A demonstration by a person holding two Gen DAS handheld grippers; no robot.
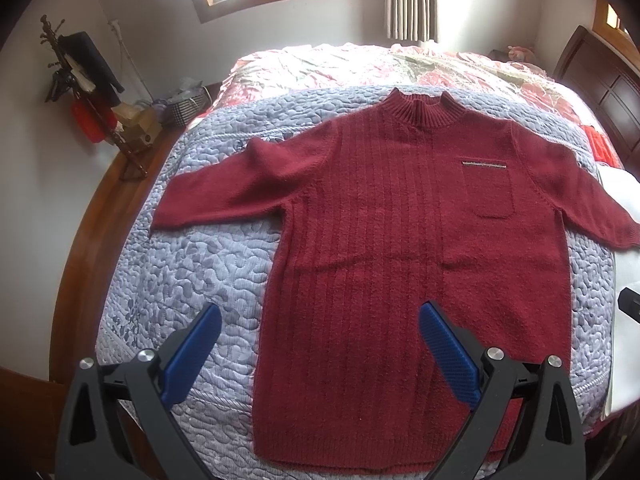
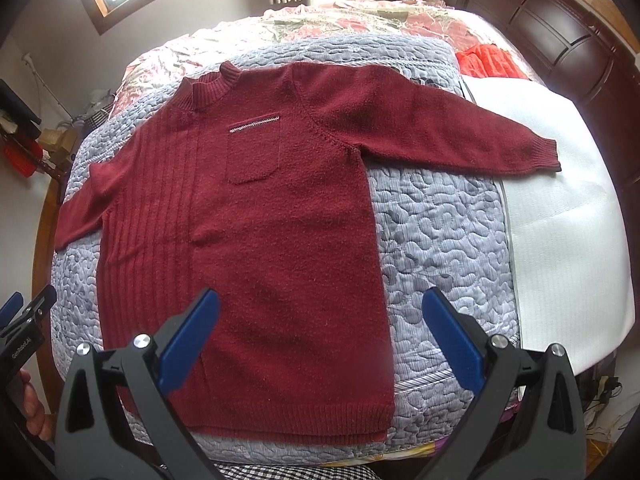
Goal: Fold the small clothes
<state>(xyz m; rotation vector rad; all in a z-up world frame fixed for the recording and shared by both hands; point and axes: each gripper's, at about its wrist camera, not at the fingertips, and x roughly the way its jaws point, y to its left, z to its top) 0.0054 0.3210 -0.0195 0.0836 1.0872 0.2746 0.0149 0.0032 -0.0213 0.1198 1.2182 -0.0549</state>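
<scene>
Lying flat and face up on a grey-blue quilted blanket [image 1: 192,248] on the bed, the dark red knit sweater [image 1: 400,240] has both sleeves spread out to the sides and its ribbed collar at the far end. A chest pocket [image 1: 490,192] with a pale trimmed edge sits well ahead of the left gripper [image 1: 320,354], beyond its right-hand finger. That gripper's blue fingers [image 1: 448,356] stand wide apart with nothing between them, hovering over the sweater's lower left part; the left-hand finger is over bare blanket, the right-hand one over the knit. The right gripper [image 2: 320,350] also has its fingers [image 2: 188,344] spread and empty, the sweater's right side edge running between them. Ahead of its right-hand finger, the sleeve cuff [image 2: 548,156] rests on a white sheet [image 2: 568,220] beside the blanket.
</scene>
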